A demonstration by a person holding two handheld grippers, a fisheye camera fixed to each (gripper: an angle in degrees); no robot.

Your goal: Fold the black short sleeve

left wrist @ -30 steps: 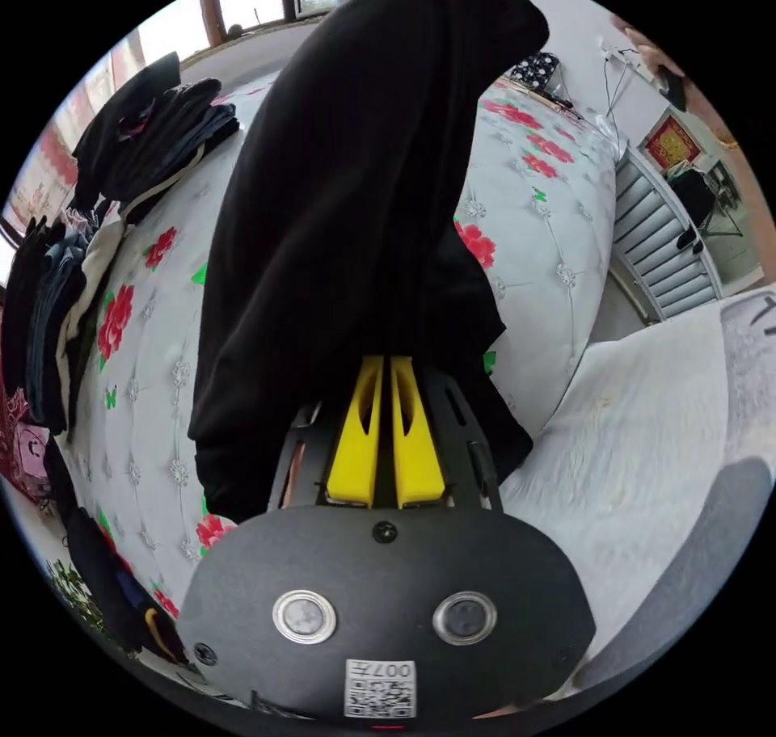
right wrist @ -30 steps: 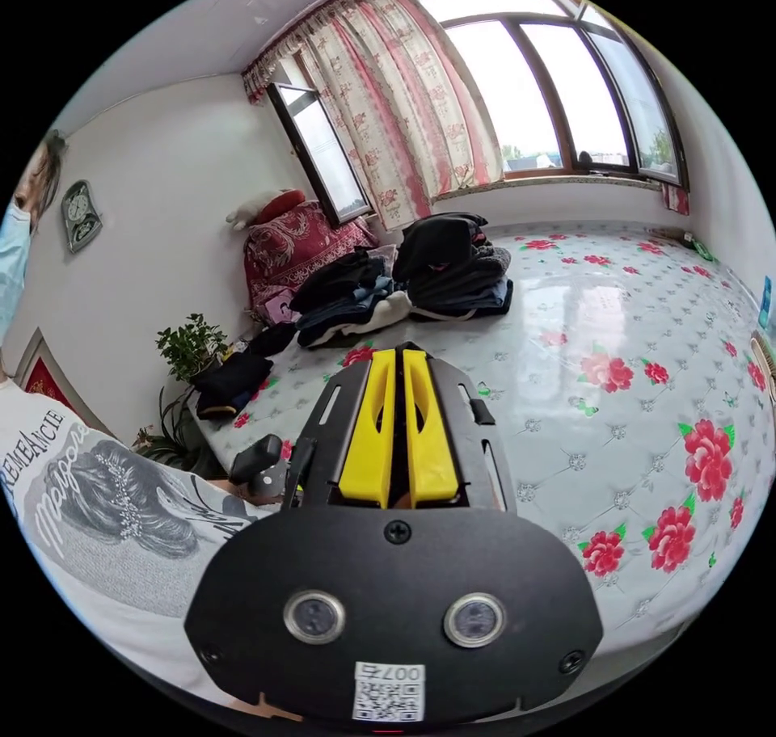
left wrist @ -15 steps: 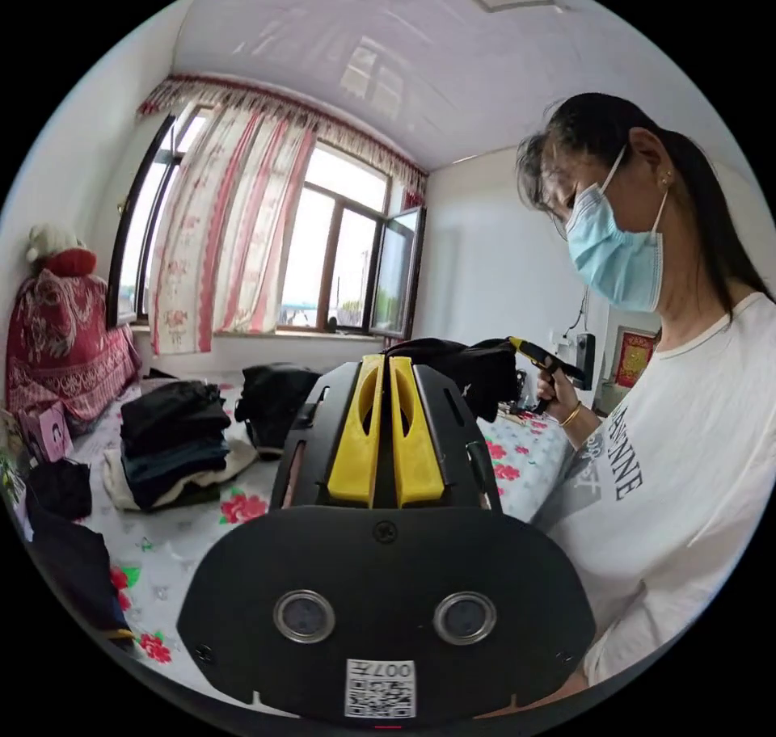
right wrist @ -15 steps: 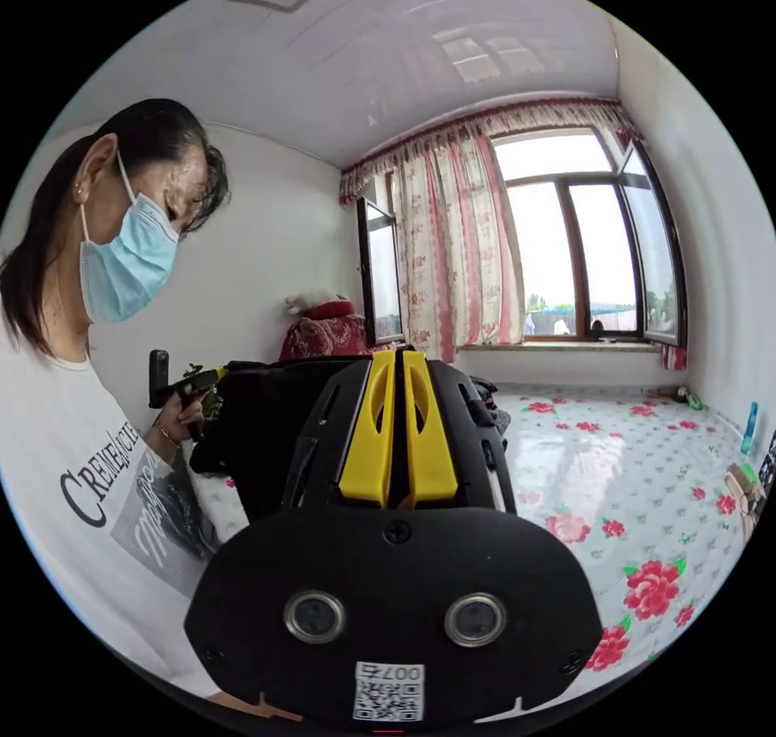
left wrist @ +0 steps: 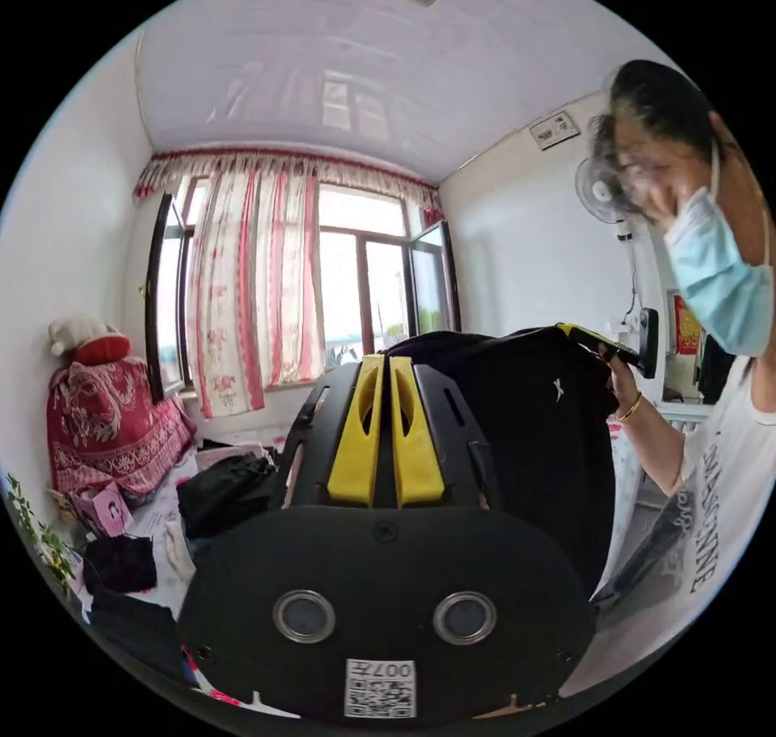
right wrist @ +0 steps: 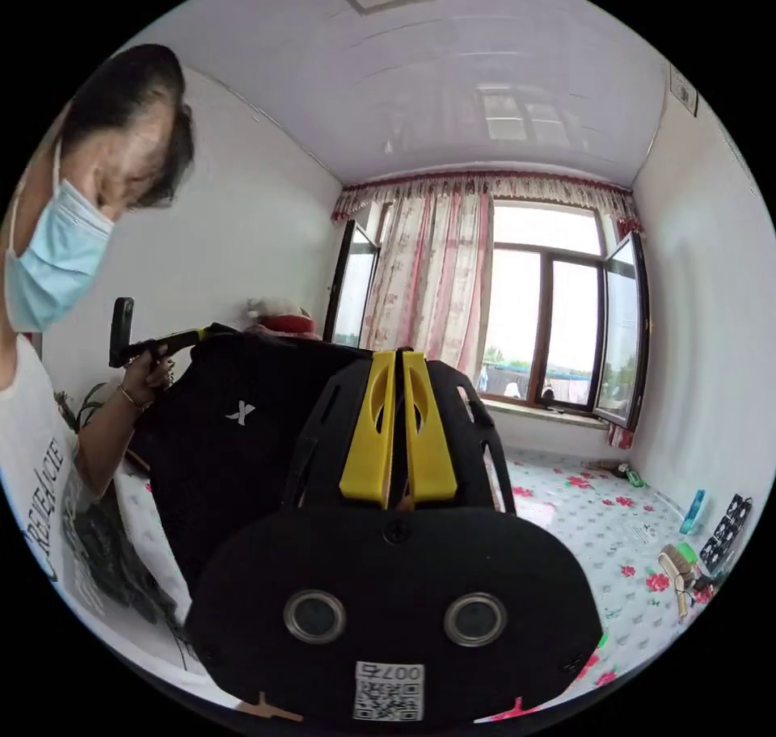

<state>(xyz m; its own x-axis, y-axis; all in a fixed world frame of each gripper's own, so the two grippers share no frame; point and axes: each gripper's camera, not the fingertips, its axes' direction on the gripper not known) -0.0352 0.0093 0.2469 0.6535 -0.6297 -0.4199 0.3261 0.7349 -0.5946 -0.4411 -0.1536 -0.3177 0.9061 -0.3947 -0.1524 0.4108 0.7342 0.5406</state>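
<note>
1. The black short sleeve (left wrist: 541, 446) hangs in the air, stretched between the 2 grippers in front of the person (left wrist: 711, 462); in the right gripper view it (right wrist: 234, 438) shows a small white mark on its front.
2. The left gripper (left wrist: 385, 365) has its yellow jaws close together with the shirt's top edge right at their tips. It looks clenched on the cloth, though the actual pinch sits hidden behind the jaws.
3. The right gripper (right wrist: 398, 359) reads the same way in its own view: jaws nearly closed, dark fabric running up to the tips, so I judge it is grasping the other top corner.
4. Each view also catches the opposite tool: the right gripper (left wrist: 602, 343) at the shirt's far corner in the left gripper view, the left gripper (right wrist: 166, 341) likewise in the right gripper view, each held by a hand (right wrist: 149, 369).
5. Progress, as a judgement: no fold is made yet. The shirt is only lifted and spread open.
6. Left to do: lay it flat on the flowered bed (right wrist: 582, 511), fold sleeves and sides in, then fold the body.
7. Piles of dark clothes (left wrist: 226, 490) lie on the bed near the window.
</note>
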